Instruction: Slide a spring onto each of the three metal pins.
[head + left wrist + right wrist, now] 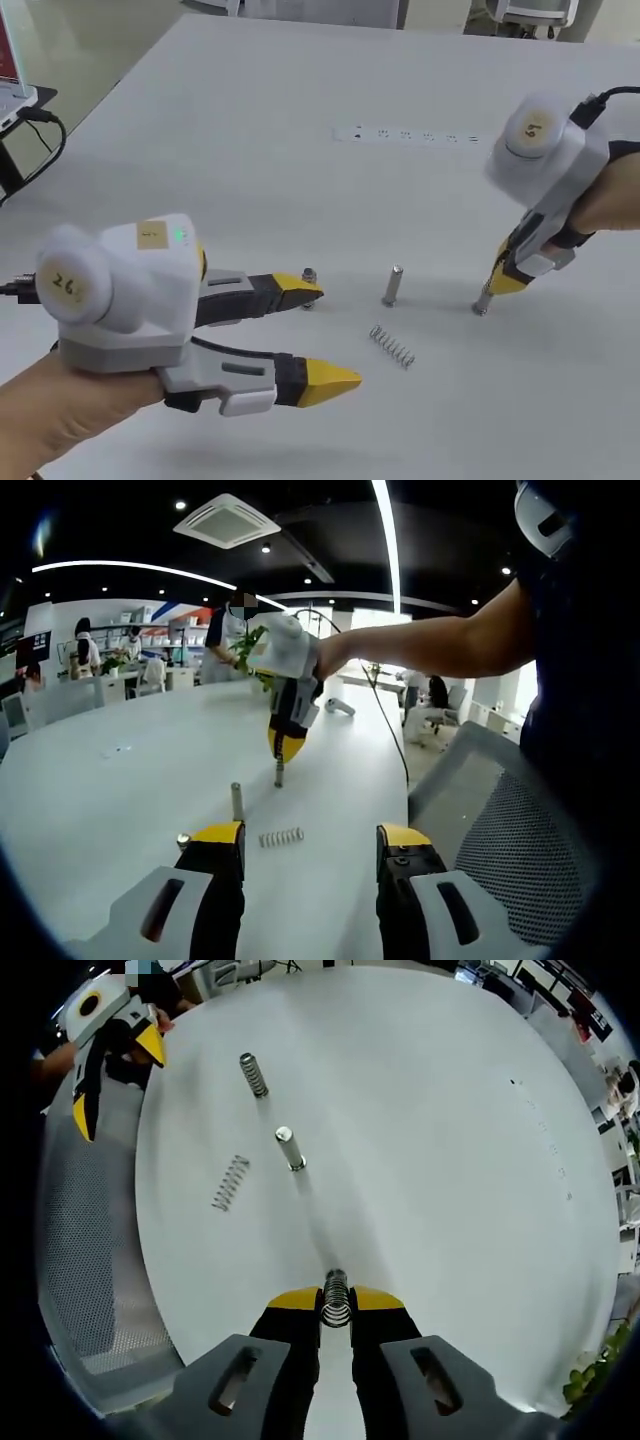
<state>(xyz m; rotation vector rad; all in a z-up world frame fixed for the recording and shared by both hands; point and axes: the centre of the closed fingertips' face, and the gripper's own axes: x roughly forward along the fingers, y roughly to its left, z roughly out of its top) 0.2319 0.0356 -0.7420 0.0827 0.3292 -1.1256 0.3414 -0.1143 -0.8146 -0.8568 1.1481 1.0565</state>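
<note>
Three metal pins stand in a row on the white table (250, 150). My right gripper (503, 283) is shut on a spring (336, 1300) that sits over the right pin (481, 303). The middle pin (393, 285) (290, 1147) is bare. A spring is wound around the far left pin (253, 1073) (308, 276). Another spring (392, 346) (281, 836) (230, 1182) lies loose on the table in front of the pins. My left gripper (325, 335) (310, 845) hovers open just short of that loose spring, nothing between its yellow tips.
A white power strip (405, 135) lies further back on the table. A grey mesh chair (500, 810) stands at the table's near edge. A laptop and cable (20, 105) sit off the left edge. People stand in the room behind.
</note>
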